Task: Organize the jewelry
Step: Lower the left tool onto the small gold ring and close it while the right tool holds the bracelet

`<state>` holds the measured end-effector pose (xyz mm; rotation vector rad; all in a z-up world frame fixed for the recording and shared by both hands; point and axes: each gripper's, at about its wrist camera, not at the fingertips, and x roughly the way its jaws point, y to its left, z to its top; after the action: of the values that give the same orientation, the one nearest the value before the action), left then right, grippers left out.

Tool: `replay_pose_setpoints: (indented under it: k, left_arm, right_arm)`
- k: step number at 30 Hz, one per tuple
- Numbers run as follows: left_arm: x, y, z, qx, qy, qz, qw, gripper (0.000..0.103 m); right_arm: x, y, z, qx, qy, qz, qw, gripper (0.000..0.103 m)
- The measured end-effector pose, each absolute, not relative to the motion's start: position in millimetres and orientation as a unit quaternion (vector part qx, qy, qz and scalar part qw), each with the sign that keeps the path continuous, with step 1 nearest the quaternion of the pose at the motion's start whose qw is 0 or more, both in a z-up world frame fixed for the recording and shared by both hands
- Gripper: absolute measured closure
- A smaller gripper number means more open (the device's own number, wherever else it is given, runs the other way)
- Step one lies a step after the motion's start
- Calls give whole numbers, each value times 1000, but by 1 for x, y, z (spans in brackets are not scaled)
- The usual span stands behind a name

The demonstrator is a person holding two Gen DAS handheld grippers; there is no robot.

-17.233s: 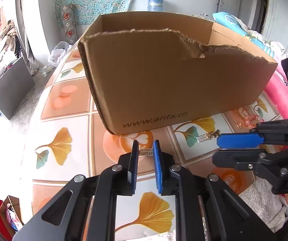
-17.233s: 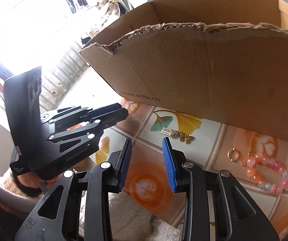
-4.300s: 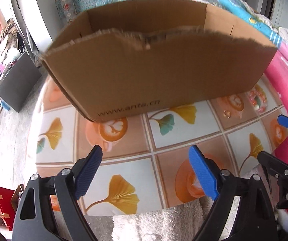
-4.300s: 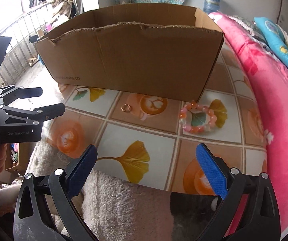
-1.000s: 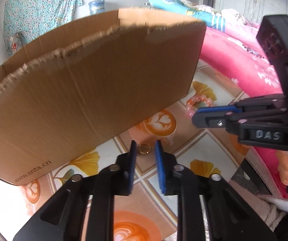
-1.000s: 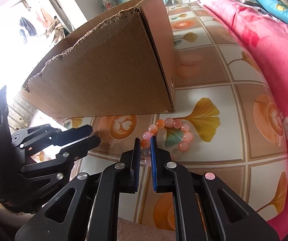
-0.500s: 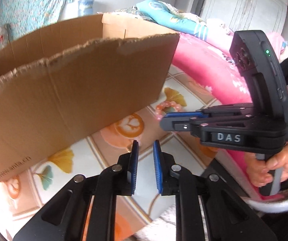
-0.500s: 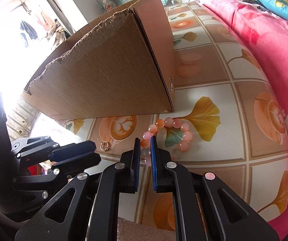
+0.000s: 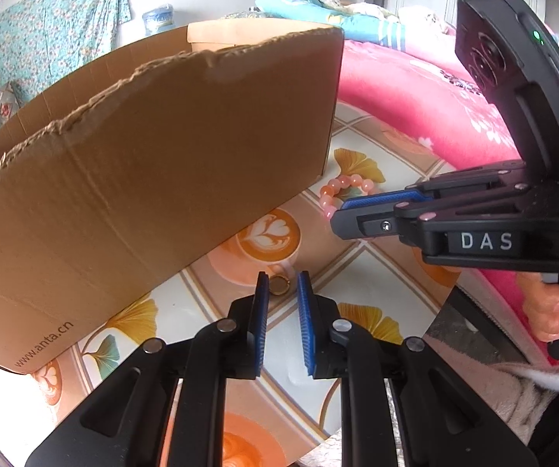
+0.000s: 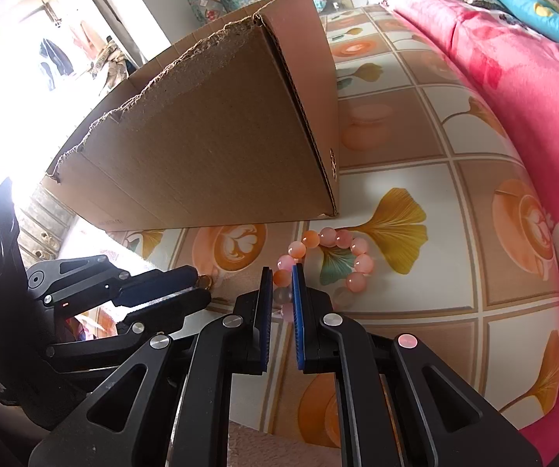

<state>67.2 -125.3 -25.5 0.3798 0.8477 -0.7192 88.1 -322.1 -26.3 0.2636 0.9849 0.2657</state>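
Note:
A small gold ring (image 9: 278, 285) lies on the patterned tabletop between the tips of my left gripper (image 9: 282, 286). The blue pads stand a narrow gap apart and do not pinch it. My right gripper (image 10: 281, 281) is shut on the near side of a pink bead bracelet (image 10: 351, 247), which rests on the table by the box corner. The bracelet also shows in the left wrist view (image 9: 347, 186), partly behind the right gripper (image 9: 351, 210). The left gripper (image 10: 195, 284) and the ring (image 10: 204, 282) show in the right wrist view. A brown cardboard box (image 9: 155, 163) stands just behind both.
The box (image 10: 217, 155) has a torn top rim and open top. A pink floral blanket (image 10: 532, 89) borders the table on the right. A fluffy cloth (image 9: 520, 393) lies at the near table edge. A person's hand (image 9: 555, 307) holds the right gripper.
My left gripper has come down over the gold ring, which now lies between its tips on the table. My right gripper has stayed shut on the bracelet in the same place.

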Motion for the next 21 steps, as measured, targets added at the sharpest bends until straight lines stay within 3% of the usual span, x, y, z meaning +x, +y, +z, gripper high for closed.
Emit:
replay_pose_setpoints:
  k: [21]
  left_arm:
    - [72, -138, -29, 172, 410, -307, 842, 91]
  right_arm:
    - [88, -314, -26, 112, 470, 116, 868, 95]
